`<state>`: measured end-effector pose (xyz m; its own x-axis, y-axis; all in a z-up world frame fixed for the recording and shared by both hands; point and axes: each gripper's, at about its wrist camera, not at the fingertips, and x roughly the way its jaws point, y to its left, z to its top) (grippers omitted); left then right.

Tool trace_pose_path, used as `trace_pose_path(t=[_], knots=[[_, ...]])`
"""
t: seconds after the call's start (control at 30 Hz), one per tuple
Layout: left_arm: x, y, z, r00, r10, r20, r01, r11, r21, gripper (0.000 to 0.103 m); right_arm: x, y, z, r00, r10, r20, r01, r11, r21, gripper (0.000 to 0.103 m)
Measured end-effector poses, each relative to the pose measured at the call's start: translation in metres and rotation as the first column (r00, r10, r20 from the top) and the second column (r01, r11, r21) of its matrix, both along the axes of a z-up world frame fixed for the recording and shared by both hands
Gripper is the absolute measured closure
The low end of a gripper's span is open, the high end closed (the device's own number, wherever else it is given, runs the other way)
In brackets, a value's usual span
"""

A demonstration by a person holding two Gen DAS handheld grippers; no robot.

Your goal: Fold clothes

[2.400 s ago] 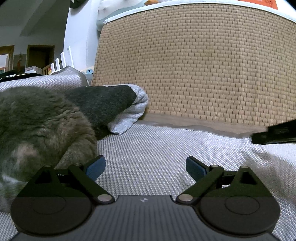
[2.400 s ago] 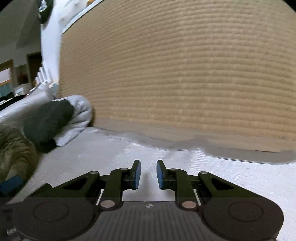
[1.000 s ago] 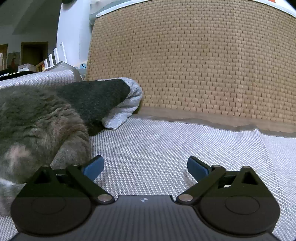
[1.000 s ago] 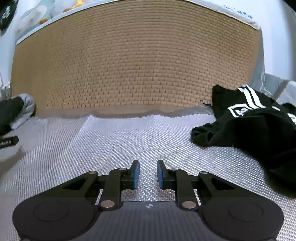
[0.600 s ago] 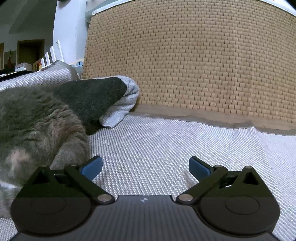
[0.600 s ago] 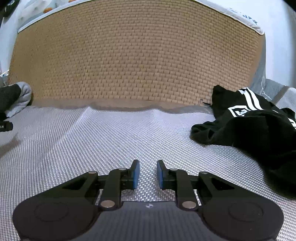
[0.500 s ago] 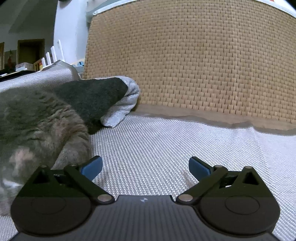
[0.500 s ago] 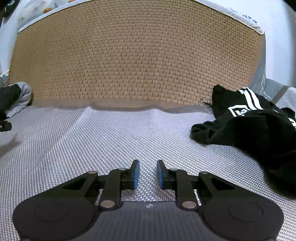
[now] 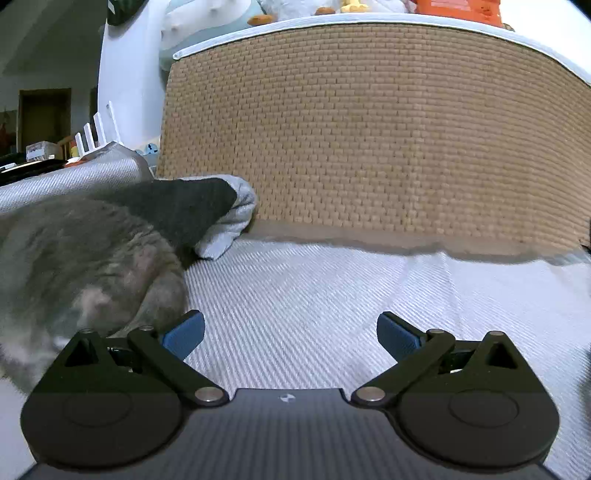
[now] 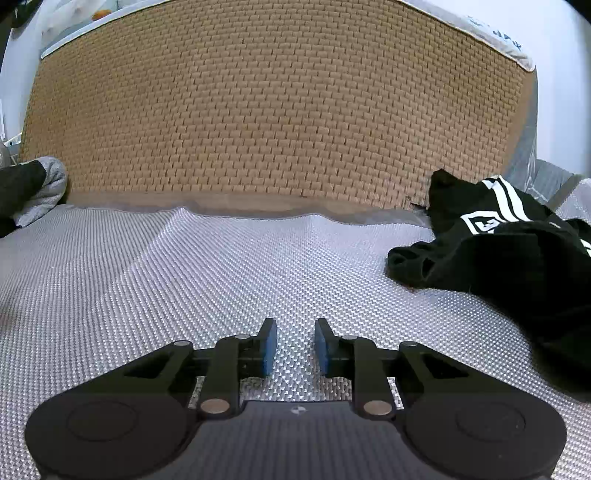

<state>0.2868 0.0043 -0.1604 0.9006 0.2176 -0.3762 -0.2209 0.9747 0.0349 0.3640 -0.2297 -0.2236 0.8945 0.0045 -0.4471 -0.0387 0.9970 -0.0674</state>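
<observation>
A crumpled black garment with white stripes lies at the right of the grey woven bed cover. A folded dark and light grey garment rests at the back left against the headboard, and its edge also shows in the right wrist view. My left gripper hovers over the cover, open wide and empty. My right gripper points at bare cover left of the black garment. Its jaws stand a small gap apart and are opening, with nothing between them.
A tan woven headboard closes off the back. A grey furry animal body lies close to the left gripper's left finger. Soft toys sit on top of the headboard. A doorway shows far left.
The left wrist view has lifted and shifted, so the headboard's top and the toys now show. The right gripper's jaws have parted slightly; that hand has stayed in place.
</observation>
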Motion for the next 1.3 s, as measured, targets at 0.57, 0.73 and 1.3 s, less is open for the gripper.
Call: trace_pose_path(t=[0.57, 0.73, 1.3], knots=[[-0.069, 0.000, 0.029, 0.995, -0.078, -0.062, 0.077, 0.997, -0.016, 0.001, -0.078, -0.003, 0.041, 0.997, -0.063, -0.054, 0.063, 0.998, -0.001, 0.071], [-0.093, -0.006, 0.041, 0.989, -0.128, -0.074, 0.129, 0.992, 0.009, 0.000, -0.105, -0.005, 0.059, 0.998, -0.052, -0.043, 0.053, 0.998, 0.025, 0.071], [-0.134, -0.002, 0.081, 0.986, -0.135, -0.099, 0.132, 0.991, -0.034, 0.000, -0.171, 0.005, 0.107, 1.000, 0.007, -0.009, -0.006, 0.998, 0.069, 0.059]])
